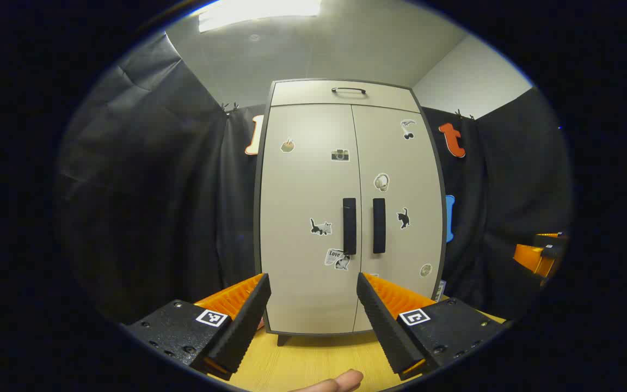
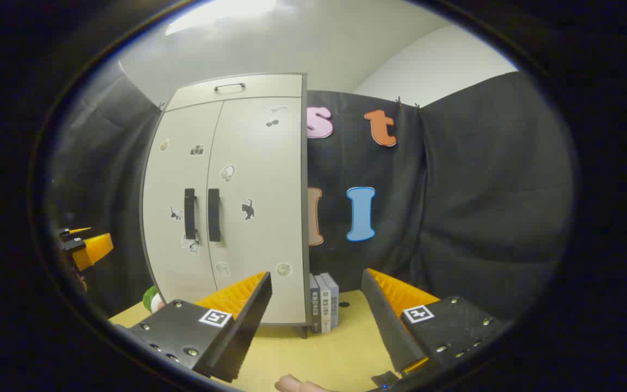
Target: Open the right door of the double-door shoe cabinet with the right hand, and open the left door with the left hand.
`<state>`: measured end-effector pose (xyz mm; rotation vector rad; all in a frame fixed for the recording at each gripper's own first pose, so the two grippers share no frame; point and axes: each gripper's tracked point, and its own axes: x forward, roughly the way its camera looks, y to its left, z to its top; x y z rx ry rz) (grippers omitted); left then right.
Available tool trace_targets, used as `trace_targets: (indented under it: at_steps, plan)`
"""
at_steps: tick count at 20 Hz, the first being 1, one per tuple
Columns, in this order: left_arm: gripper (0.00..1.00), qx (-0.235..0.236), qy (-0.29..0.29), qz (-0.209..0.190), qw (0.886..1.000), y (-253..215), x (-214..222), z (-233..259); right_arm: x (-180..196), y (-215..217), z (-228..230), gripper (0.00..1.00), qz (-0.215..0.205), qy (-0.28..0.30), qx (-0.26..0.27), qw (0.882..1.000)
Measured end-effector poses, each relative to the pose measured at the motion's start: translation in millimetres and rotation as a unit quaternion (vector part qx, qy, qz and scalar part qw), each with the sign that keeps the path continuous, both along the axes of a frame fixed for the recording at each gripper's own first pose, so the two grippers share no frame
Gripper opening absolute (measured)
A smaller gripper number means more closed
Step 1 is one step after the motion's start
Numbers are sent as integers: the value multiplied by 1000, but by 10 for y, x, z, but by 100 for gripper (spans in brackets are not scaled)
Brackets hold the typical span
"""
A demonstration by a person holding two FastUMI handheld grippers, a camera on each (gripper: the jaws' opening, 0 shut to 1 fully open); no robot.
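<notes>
A pale grey double-door shoe cabinet [image 1: 313, 179] [image 2: 259, 179] stands on a wooden table, both doors closed. Each door carries a black vertical handle: the left handle [image 1: 349, 226] [image 2: 189, 214] and the right handle [image 1: 379, 225] [image 2: 214, 214] sit side by side at the centre seam. My left gripper [image 1: 313, 283] is open, well short of the cabinet, facing its lower front. My right gripper [image 2: 316, 280] is open too, off to the cabinet's right and pointing past its right edge. The right gripper [image 1: 542, 256] appears at the far right of the left gripper view, and the left gripper [image 2: 82, 245] at the far left of the right gripper view.
Several books [image 2: 324, 302] stand upright on the table [image 1: 313, 359] against the cabinet's right side. A green-and-white object [image 2: 152, 298] lies near its left foot. A drawer with a handle [image 1: 348, 90] tops the cabinet. Black cloth hangs behind and on both sides.
</notes>
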<state>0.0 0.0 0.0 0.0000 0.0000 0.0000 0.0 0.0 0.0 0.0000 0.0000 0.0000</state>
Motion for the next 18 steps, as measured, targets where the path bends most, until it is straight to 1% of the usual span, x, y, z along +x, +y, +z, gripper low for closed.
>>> trace_targets:
  at_steps: [1, 2, 7, 8, 9, 10, 15, 16, 17, 18]
  plan:
    - [99, -1, -1, 0, 1000, -4, 5, 7, 3, 3, -9, 94, 0, 1, -1, 1000]
    - [98, -1, -1, -2, 1000, -19, 1, 7, -12, 7, -13, 99, 2, 1, -3, 1000]
    - [99, 1, -2, -5, 1000, -39, 0, 10, -40, 90, -56, 99, 12, 5, -7, 1000]
    - [99, 3, -3, -5, 1000, -24, 11, 17, -40, 109, -65, 94, 14, 6, -10, 1000]
    - [99, 4, -5, -4, 1000, -10, 16, 33, -27, 124, -80, 99, 15, 7, -12, 1000]
    - [99, 5, -6, -2, 1000, 14, 23, 35, -11, 157, -87, 99, 18, 8, -13, 1000]
    - [99, 5, -2, -1, 1000, 130, 28, 0, 130, 398, -45, 99, 37, 6, -3, 999]
    - [99, 1, -2, -1, 1000, 161, 23, -20, 200, 461, -38, 94, 41, 7, -3, 999]
    - [99, -8, -1, 0, 1000, 188, 11, -44, 268, 523, -46, 99, 44, 9, -4, 999]
    - [99, -14, 3, -2, 1000, 204, 0, -78, 353, 596, -37, 94, 48, 12, -6, 999]
